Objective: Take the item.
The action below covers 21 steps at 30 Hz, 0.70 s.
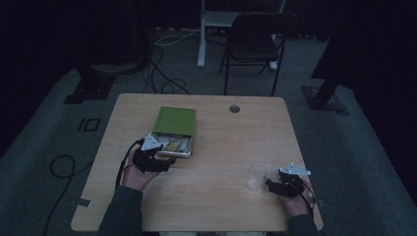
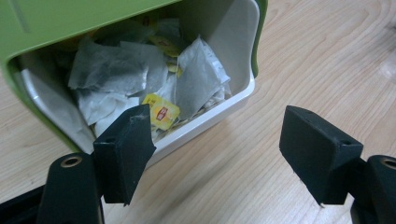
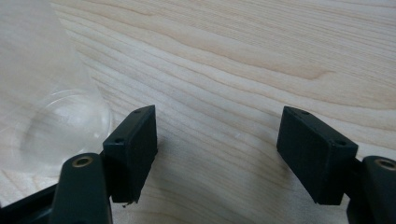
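Inside green box [image 2: 84, 18], white tray [image 2: 233, 100]: crumpled tea bags [image 2: 196, 79], yellow tags.

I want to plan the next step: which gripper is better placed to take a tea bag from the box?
Left. The left gripper is open at the box of tea bags; the right gripper is by the clear cup.

left gripper [image 1: 162, 158] at green box [image 1: 175, 121] of tea bags [image 1: 178, 144]

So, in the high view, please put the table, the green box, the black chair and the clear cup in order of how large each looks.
1. table
2. black chair, though it stands farther off
3. green box
4. clear cup, faint and smallest
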Motion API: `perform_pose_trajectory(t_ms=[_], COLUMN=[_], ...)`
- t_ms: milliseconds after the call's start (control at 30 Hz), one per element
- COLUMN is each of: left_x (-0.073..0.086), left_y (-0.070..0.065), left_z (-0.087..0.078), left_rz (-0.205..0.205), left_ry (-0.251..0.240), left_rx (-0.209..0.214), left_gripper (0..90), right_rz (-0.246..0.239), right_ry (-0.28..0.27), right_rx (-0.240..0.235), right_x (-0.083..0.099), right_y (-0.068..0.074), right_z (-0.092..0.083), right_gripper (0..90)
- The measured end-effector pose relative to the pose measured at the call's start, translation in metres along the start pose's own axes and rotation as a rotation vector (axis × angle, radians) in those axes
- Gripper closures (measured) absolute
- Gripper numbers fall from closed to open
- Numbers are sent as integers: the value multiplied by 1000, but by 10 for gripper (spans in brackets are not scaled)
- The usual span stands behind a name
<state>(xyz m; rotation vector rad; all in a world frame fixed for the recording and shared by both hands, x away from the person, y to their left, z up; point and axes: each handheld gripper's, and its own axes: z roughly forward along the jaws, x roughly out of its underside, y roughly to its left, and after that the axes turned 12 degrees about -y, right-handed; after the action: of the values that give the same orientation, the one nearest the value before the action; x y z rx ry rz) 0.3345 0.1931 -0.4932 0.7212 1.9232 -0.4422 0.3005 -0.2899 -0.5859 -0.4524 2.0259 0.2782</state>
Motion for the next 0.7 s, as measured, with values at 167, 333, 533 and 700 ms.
perform_pose_trajectory(t_ms=[167,333,533,700], left_x=[-1,-4,-5,-2], left_y=[0,-1,1,1], left_z=[9,15,19,27], left_rz=[2,-4,-11,-4], left_ry=[3,8,4,20], left_rx=[7,15,23,28], left_gripper=[257,249,246,241], right_rz=[0,0,1,1], right_ry=[0,0,0,0], right_rx=[0,0,0,0], right_x=[0,0,0,0], right_y=[0,0,0,0], right_z=[0,0,0,0], right_gripper=[285,285,285,285])
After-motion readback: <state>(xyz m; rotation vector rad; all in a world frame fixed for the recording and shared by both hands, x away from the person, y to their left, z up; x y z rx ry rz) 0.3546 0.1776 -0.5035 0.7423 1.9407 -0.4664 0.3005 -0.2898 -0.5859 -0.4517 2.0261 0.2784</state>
